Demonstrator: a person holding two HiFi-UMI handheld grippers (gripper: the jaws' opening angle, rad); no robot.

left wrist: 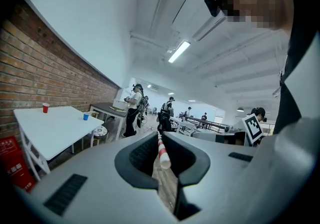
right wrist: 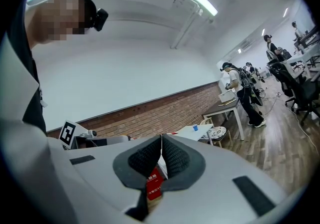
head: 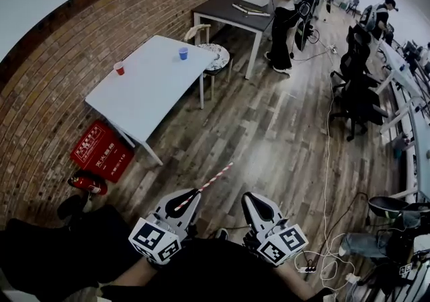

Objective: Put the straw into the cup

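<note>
My left gripper (left wrist: 159, 137) has its jaws pinching the red-and-white straw (head: 208, 181), which slants up from them toward mid-frame at the bottom centre of the head view. My right gripper (right wrist: 161, 140) sits near it, jaws pressed together on nothing. At upper left, the white counter (head: 151, 92) carries a red cup (head: 119, 68) and a blue cup (head: 183, 54), well apart.

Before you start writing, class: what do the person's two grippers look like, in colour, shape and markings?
The left gripper and right gripper match: light grey wedge-shaped bodies, each tapering to two jaws lined with black ribbed pads. Each carries a white cube printed with black square markers. Dark oblong insets sit on the grey shells. The person wears black clothing.
</note>
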